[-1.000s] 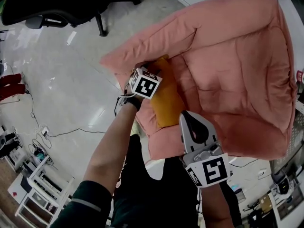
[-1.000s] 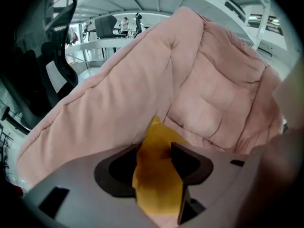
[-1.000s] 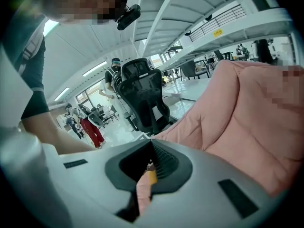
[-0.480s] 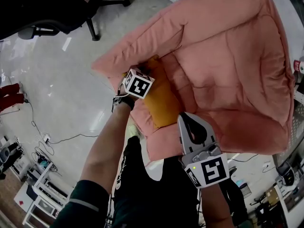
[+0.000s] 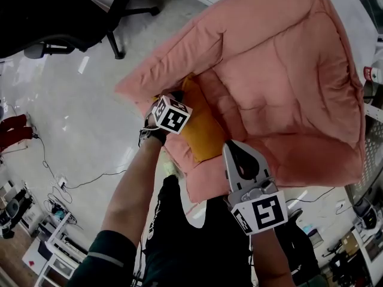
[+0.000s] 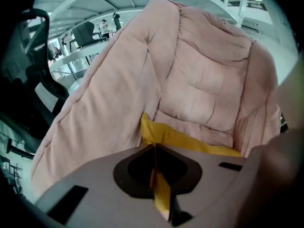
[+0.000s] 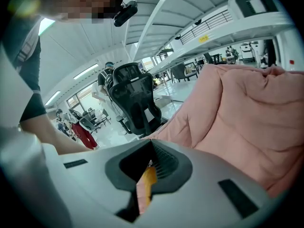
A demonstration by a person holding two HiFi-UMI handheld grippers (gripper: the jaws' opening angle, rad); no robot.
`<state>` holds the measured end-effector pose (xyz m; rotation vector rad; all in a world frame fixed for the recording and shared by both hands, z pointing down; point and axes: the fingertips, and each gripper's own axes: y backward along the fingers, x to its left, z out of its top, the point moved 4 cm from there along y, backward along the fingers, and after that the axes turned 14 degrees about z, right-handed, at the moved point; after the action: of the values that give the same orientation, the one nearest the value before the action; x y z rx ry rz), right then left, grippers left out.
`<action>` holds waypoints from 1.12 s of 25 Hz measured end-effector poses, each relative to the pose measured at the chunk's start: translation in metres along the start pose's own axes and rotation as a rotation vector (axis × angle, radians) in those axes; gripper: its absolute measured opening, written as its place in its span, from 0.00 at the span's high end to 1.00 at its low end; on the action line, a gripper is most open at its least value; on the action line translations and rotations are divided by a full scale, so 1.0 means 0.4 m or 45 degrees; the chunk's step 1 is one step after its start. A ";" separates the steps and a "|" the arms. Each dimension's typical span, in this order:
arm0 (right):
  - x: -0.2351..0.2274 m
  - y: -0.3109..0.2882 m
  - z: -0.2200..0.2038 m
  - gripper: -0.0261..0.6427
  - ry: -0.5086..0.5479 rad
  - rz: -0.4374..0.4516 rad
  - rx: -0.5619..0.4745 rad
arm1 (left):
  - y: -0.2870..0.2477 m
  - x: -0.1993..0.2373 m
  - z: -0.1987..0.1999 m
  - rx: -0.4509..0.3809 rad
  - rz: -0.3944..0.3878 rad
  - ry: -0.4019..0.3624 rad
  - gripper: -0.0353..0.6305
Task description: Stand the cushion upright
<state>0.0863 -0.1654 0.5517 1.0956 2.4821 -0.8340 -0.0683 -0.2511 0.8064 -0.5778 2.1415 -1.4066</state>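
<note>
Left gripper view shows the left gripper [image 6: 154,151] with its jaws just closed, pinching the yellow cushion [image 6: 190,141]. The cushion lies low at centre frame against the pink padded seat [image 6: 199,80]. The right gripper [image 7: 150,160] jaws are clamped on an orange strip of the cushion.

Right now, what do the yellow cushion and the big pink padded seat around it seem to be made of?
Yellow cushion: soft cloth over filling, in matte mustard. Its edge lies thin and limp and shows no shine. The weave is too fine to tell.
Pink seat: matte, faintly fuzzy cloth, perhaps microfibre or velvet, over thick padding. Stitched quilt lines leave puffy panels between the seams.
</note>
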 end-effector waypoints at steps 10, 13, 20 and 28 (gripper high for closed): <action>0.027 0.043 0.017 0.96 0.005 -0.079 -0.048 | 0.145 -0.016 0.041 -0.136 0.017 0.048 0.92; 0.038 0.065 0.025 0.96 0.003 -0.104 -0.064 | 0.195 -0.031 0.064 -0.181 0.028 0.043 0.93; 0.080 0.096 0.054 0.96 0.022 -0.119 -0.114 | 0.311 -0.058 0.112 -0.283 0.053 -0.003 0.93; 0.115 0.138 0.096 0.96 0.043 -0.150 -0.187 | 0.412 -0.075 0.177 -0.379 0.085 -0.119 0.93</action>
<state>0.0987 -0.1329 0.4780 0.9291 2.6102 -0.6563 -0.0127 -0.2218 0.6356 -0.6603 2.2868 -1.0117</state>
